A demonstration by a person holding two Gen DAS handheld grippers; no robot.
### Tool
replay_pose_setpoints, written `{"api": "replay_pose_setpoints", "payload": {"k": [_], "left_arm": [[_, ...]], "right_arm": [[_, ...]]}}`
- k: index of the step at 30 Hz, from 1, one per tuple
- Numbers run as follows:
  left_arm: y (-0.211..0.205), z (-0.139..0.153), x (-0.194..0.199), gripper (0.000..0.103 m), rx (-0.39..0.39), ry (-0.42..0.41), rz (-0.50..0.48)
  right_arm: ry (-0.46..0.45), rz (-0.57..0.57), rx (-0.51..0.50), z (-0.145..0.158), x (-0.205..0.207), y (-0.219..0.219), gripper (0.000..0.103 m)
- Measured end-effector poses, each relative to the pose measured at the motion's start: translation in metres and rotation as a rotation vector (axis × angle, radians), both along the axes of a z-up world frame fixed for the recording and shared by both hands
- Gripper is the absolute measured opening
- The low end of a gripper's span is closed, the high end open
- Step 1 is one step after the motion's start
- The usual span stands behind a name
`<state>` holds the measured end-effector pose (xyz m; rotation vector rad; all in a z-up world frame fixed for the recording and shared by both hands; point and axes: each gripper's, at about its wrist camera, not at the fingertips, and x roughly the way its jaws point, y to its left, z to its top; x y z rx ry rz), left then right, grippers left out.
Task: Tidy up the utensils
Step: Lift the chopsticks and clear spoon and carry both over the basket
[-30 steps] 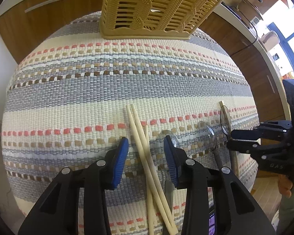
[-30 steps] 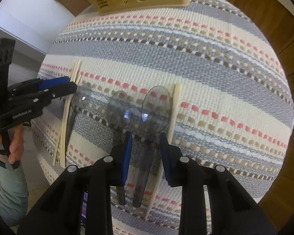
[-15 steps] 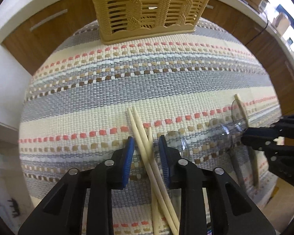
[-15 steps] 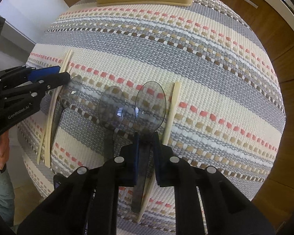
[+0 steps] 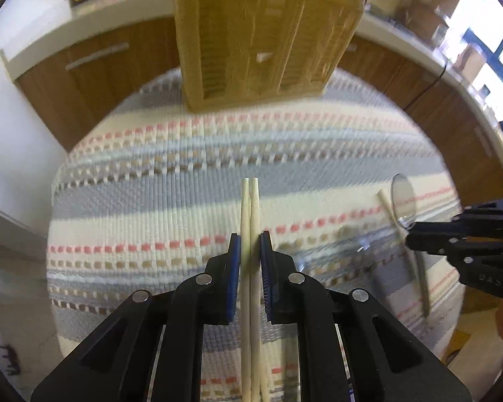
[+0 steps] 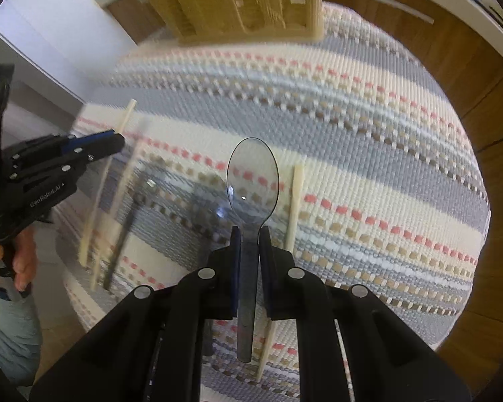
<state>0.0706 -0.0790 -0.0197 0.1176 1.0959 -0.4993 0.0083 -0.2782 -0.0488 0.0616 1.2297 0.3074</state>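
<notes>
Over the mat (image 5: 171, 181), my left gripper (image 5: 250, 246) clamps chopsticks (image 5: 250, 207), right gripper (image 6: 249, 239) clamps spoon (image 6: 252, 181); thin grips could slip, I reckon.

Ahead of the gripper, wooden cabinets (image 5: 117, 63) under a white countertop (image 5: 94, 10); bright window (image 5: 493, 50) to its right, white wall (image 5: 20, 124) left.

My basket (image 5: 268, 43) is smeared with blur, top cut off; chopsticks' (image 5: 250, 268) near ends run off-frame.
</notes>
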Motion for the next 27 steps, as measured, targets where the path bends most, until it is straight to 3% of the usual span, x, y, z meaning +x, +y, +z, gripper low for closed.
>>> {"api": "replay_pose_setpoints", "payload": {"k": [4, 6, 9, 14, 22, 27], "left_arm": [[0.015, 0.039, -0.006, 0.01, -0.109, -0.118, 0.007], [0.026, 0.073, -0.015, 0.01, -0.219, -0.246, 0.015], [0.037, 0.114, -0.015, 0.01, -0.315, -0.388, 0.053], [0.04, 0.168, -0.002, 0.01, -0.397, -0.579, 0.1], [0.028, 0.191, 0.044, 0.01, -0.454, -0.728, 0.162], [0.024, 0.19, 0.065, 0.01, -0.48, -0.831, 0.197]], "right_arm": [[-0.105, 0.014, 0.06, 0.034, -0.002, -0.006, 0.009], [-0.174, 0.024, 0.078, 0.052, -0.002, -0.008, 0.009], [-0.298, 0.05, 0.12, 0.089, 0.002, -0.001, 0.009], [-0.509, 0.059, 0.162, 0.148, 0.014, 0.002, 0.009], [-0.784, -0.028, 0.143, 0.205, 0.044, 0.011, 0.009], [-0.901, -0.11, 0.096, 0.218, 0.07, 0.005, 0.009]]}}
